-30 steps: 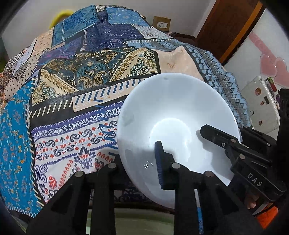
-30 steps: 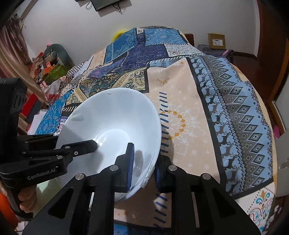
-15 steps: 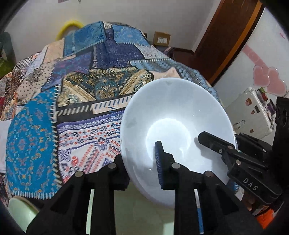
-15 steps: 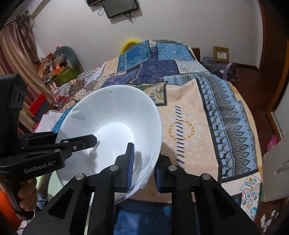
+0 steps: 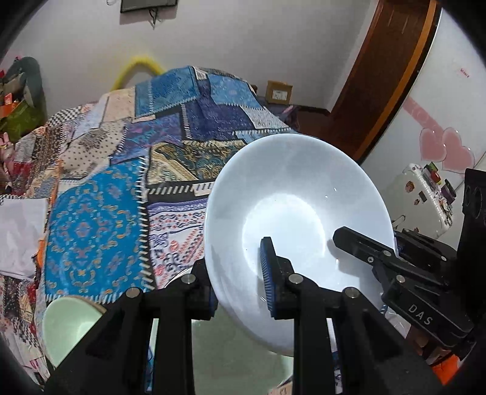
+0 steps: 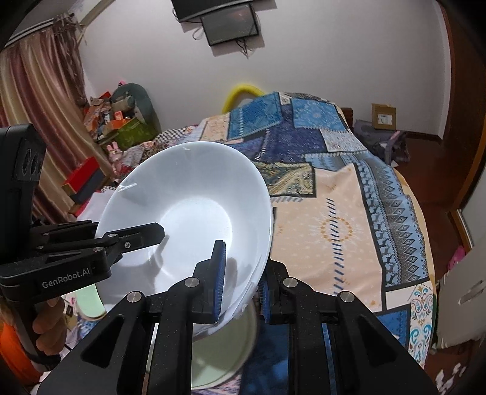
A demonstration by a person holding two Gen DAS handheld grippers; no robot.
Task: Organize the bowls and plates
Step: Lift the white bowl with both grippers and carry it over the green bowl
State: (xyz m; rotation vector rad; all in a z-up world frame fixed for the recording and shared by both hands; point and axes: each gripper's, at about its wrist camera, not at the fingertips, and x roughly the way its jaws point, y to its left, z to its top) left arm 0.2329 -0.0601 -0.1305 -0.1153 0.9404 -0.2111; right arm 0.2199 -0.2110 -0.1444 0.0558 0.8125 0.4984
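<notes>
While both grippers pinch opposite sides of its rim, the white bowl [image 5: 291,218] hangs tilted in the air above the patchwork bedspread [image 5: 121,194]. The left gripper [image 5: 237,273] has one blue pad inside the wall and its other finger behind; the right gripper [image 6: 241,273] clasps the near edge likewise. Only the left wrist view shows a pale green bowl [image 5: 65,325] at the lower left and a white suitcase [image 5: 425,200] by the heart-stickered door. Only the right wrist view shows a pale green plate [image 6: 218,349] beneath the bowl, the wall-mounted screen [image 6: 229,25], striped curtains [image 6: 39,100] and piled boxes [image 6: 115,124].
</notes>
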